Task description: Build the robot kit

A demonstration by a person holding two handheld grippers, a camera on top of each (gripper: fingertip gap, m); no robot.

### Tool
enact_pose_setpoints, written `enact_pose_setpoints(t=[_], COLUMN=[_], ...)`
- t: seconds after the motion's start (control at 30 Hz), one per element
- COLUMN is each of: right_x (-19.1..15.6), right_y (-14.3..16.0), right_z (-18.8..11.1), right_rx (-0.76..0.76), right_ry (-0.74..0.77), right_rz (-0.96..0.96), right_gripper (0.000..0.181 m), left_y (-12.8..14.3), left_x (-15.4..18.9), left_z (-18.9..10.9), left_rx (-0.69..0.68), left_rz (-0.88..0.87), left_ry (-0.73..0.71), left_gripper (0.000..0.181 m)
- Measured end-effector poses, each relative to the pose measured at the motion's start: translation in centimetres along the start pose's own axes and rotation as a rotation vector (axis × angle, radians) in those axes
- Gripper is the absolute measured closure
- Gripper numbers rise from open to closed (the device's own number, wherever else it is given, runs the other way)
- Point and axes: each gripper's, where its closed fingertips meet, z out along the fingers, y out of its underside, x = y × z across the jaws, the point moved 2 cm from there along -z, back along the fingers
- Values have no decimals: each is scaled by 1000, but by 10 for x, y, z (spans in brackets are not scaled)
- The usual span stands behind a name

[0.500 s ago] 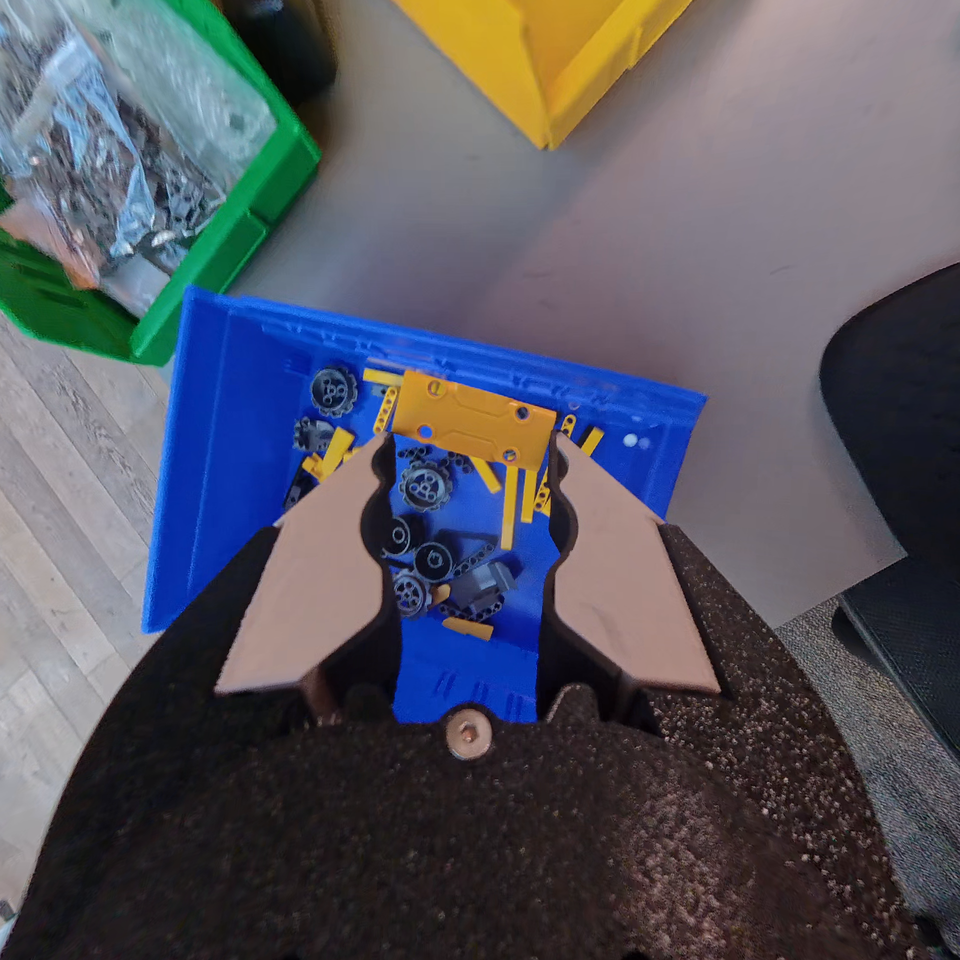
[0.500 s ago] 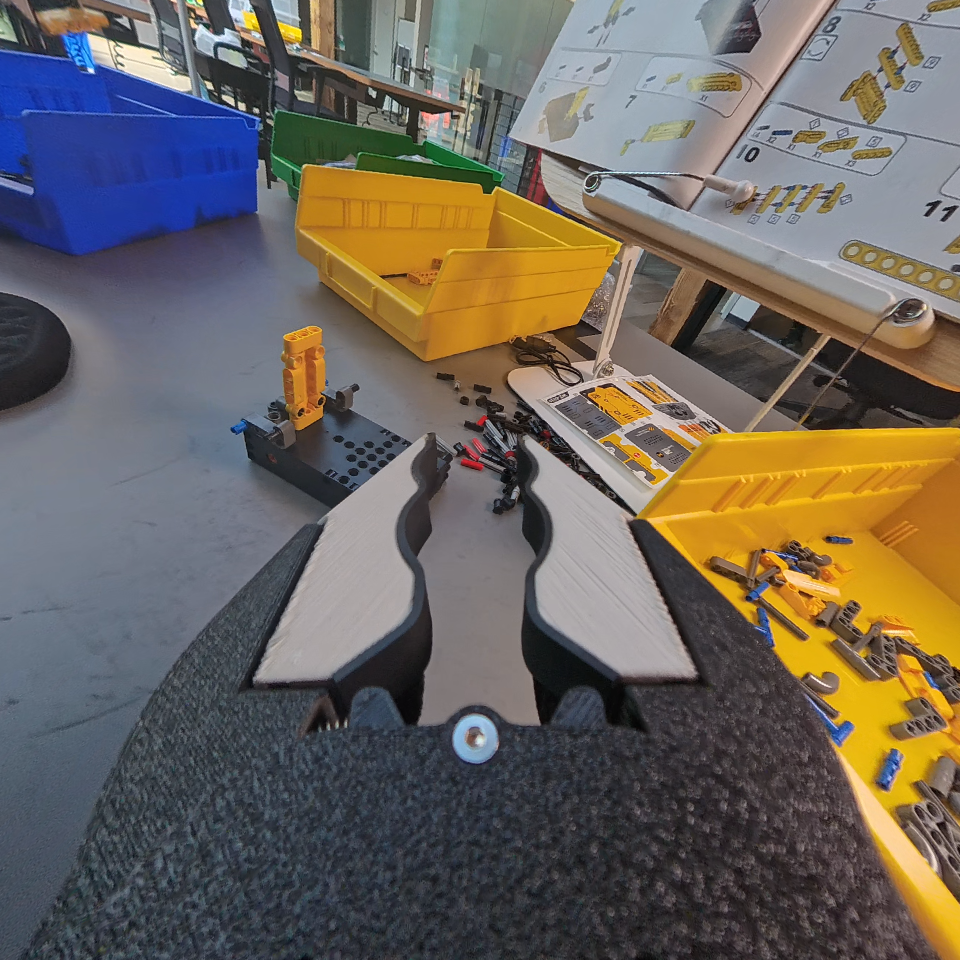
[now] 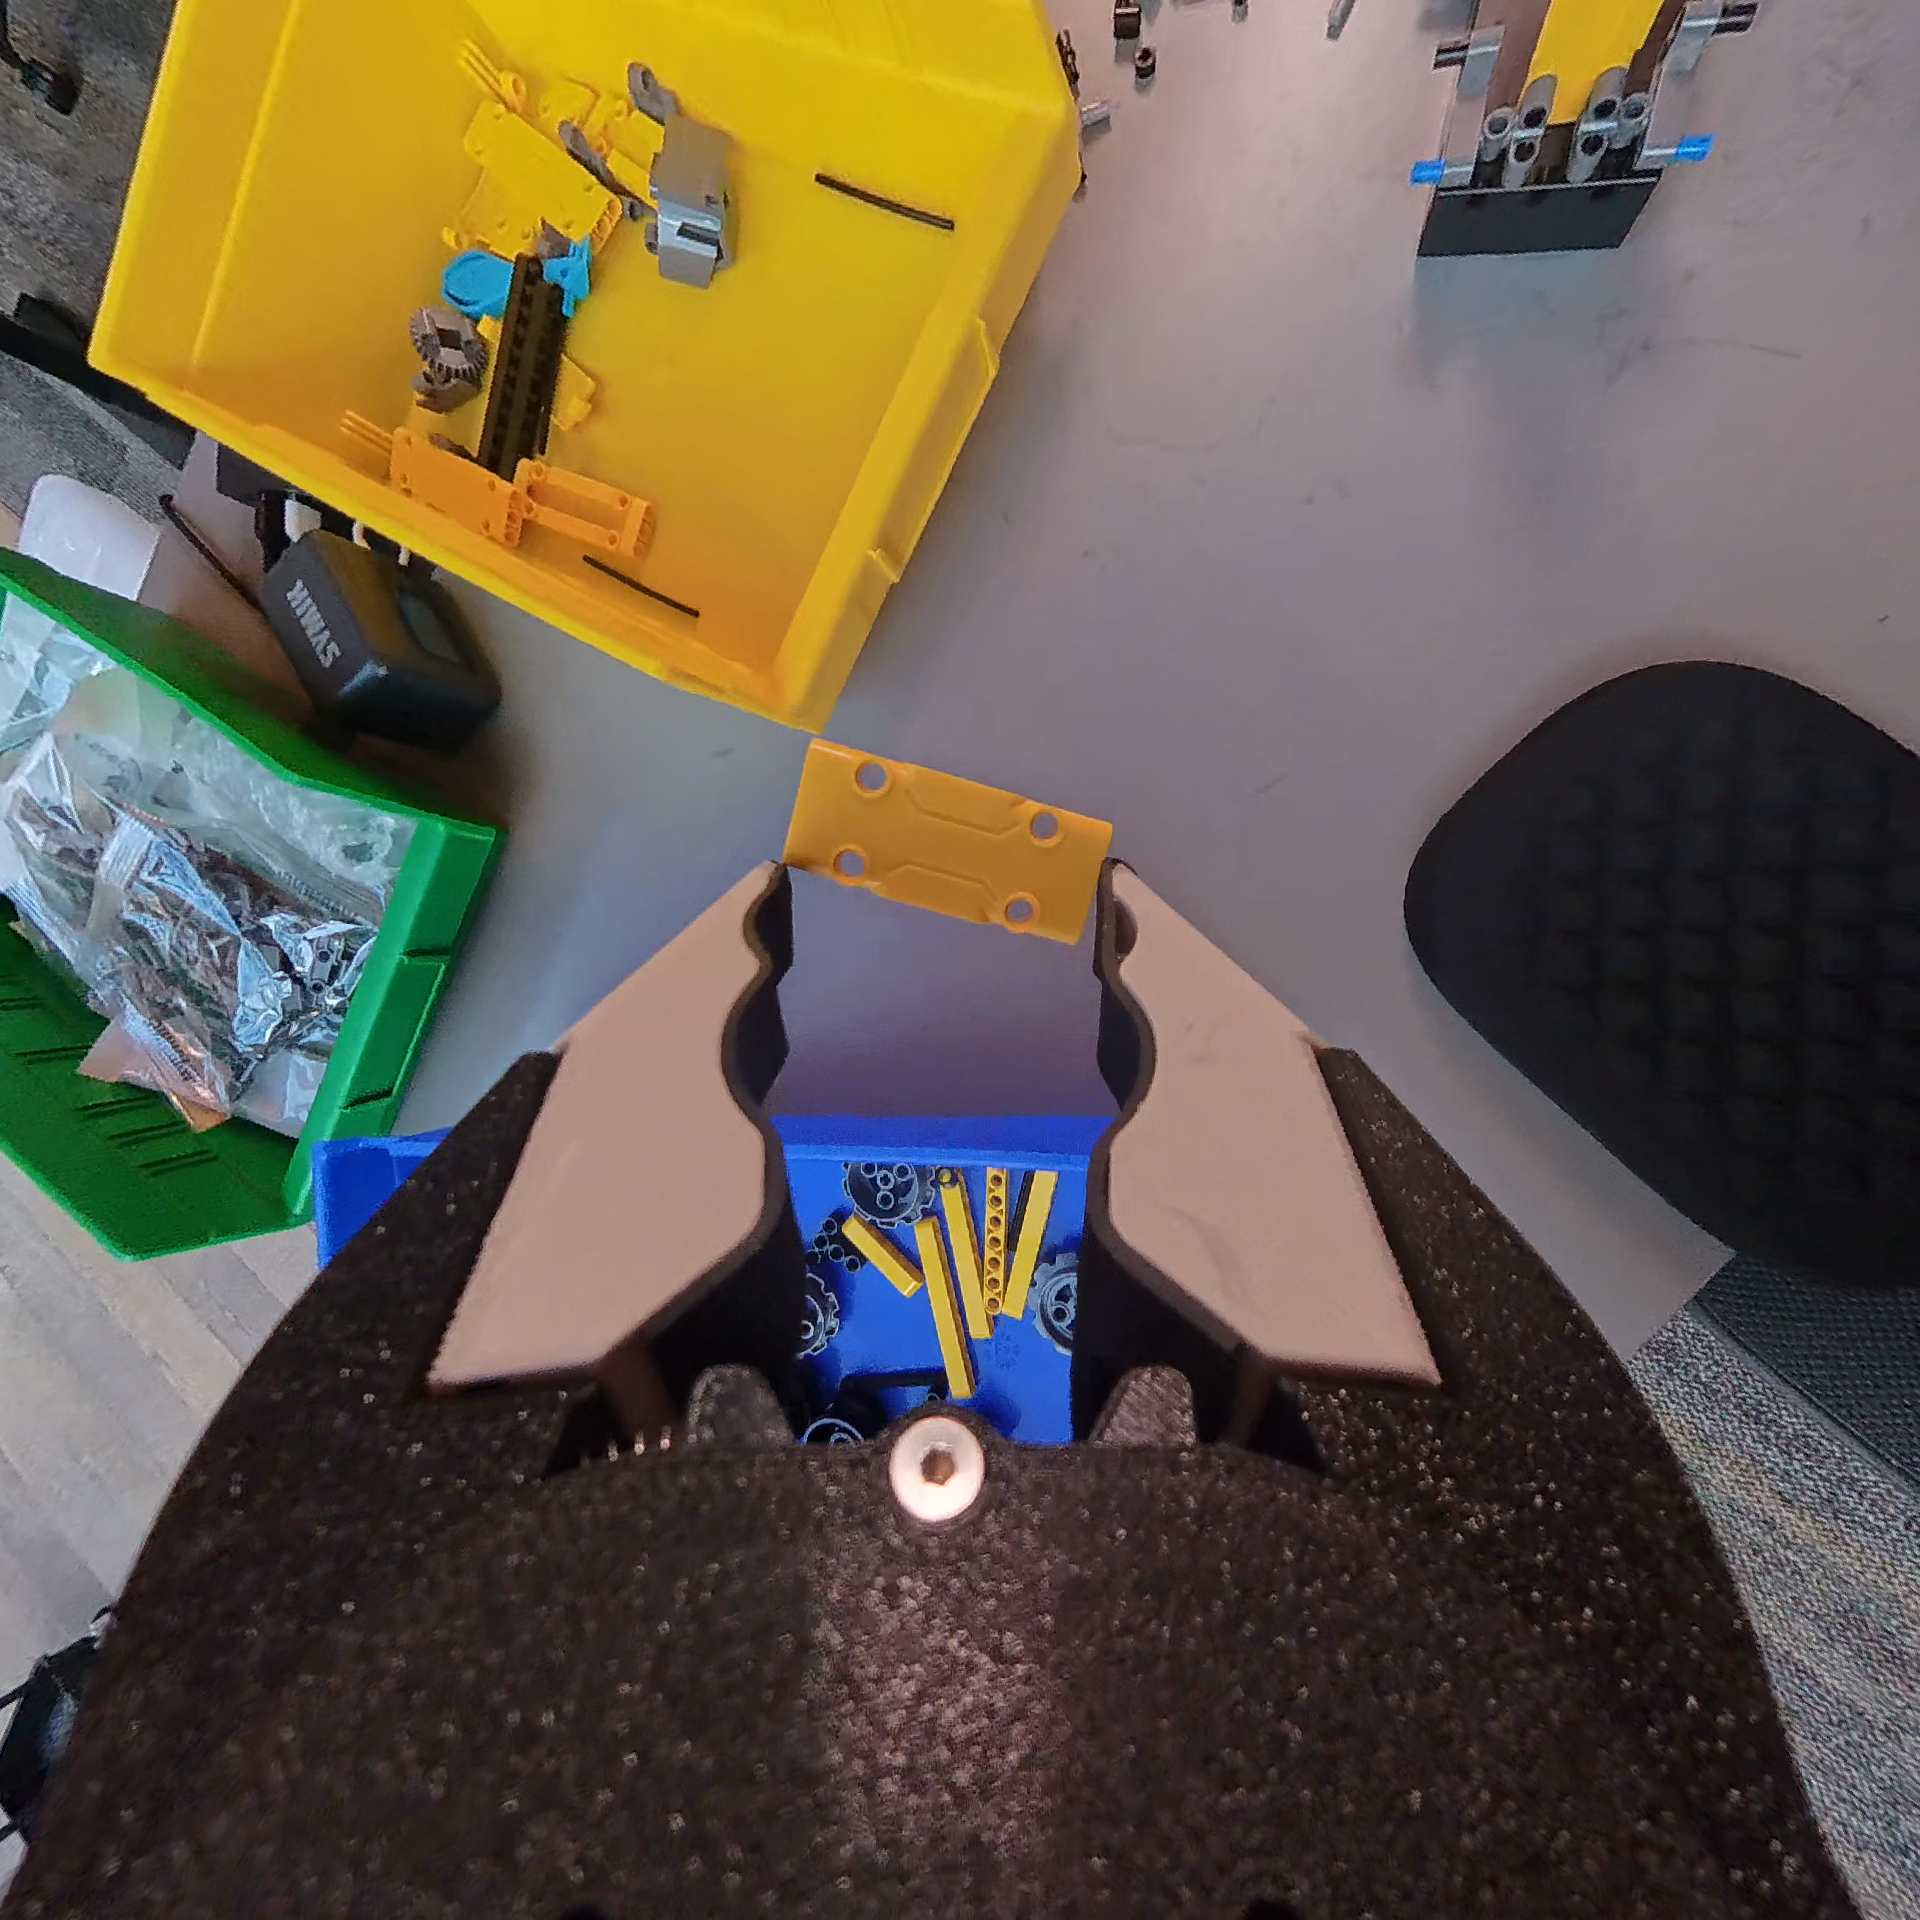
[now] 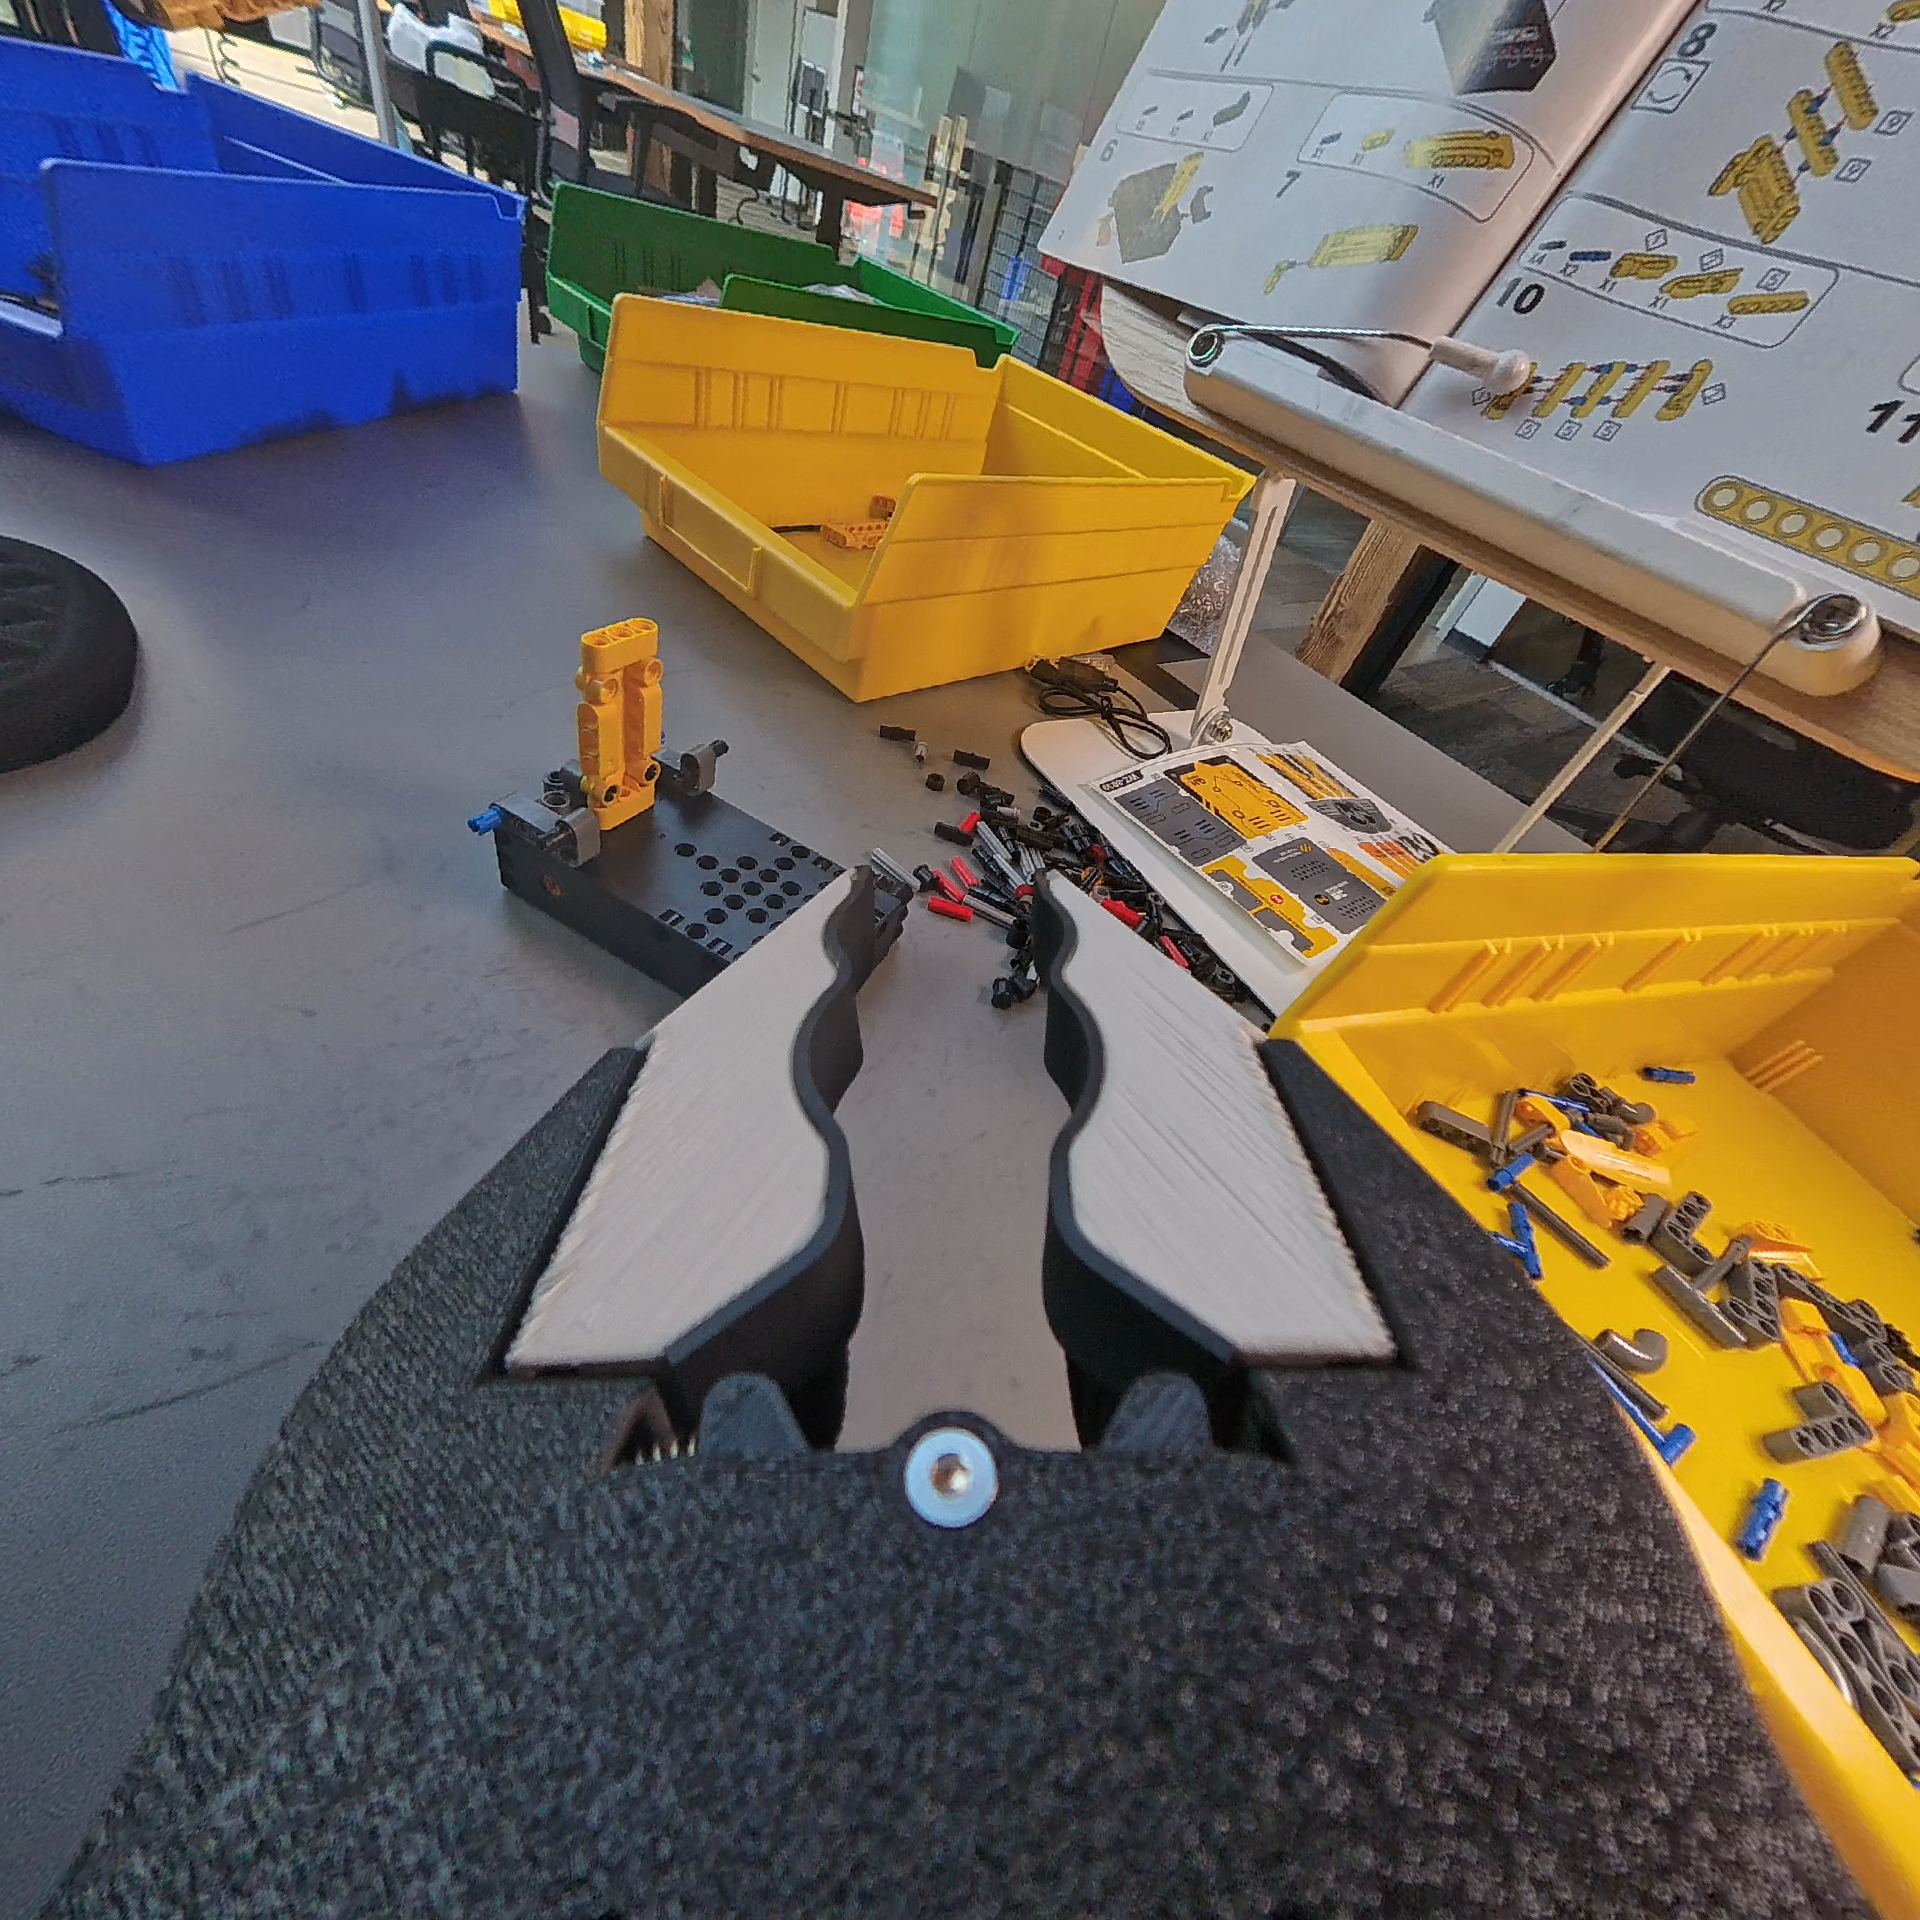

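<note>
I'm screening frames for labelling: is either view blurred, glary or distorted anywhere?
Left wrist view: sharp on the orange panel held at the left tool's tips; wide-angle bending at the edges; crinkled bags in the green bin glint. Right wrist view: right tool fingers slightly smeared, pins fairly sharp, bright windows behind, manual readable but bowed.

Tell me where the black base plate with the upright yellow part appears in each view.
Left wrist view: black base plate at the top right edge, seen from above.
Right wrist view: black base plate left of centre, on the grey table.
Shared landmark: yellow bin, upper left in the left view, upper centre in the right.
</note>
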Motion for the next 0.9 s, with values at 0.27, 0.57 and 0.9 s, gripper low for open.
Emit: enact_pose_setpoints(t=[0.27,0.57,0.9], right_x=[-3,-9,-16], right_y=[1,3,9], right_z=[2,4,7], right_rx=[-3,-13,-34], right_ry=[-13,-25,-48], right_rz=[2,-6,-14], right_gripper=[151,151,151], left_y=[-27,-77,-88], left_x=[23,53,78], left_z=[12,32,51], left_rx=[102,270,334], left_rz=[71,282,356], left_ry=[-7,-151,-128], left_gripper=[124,124,165])
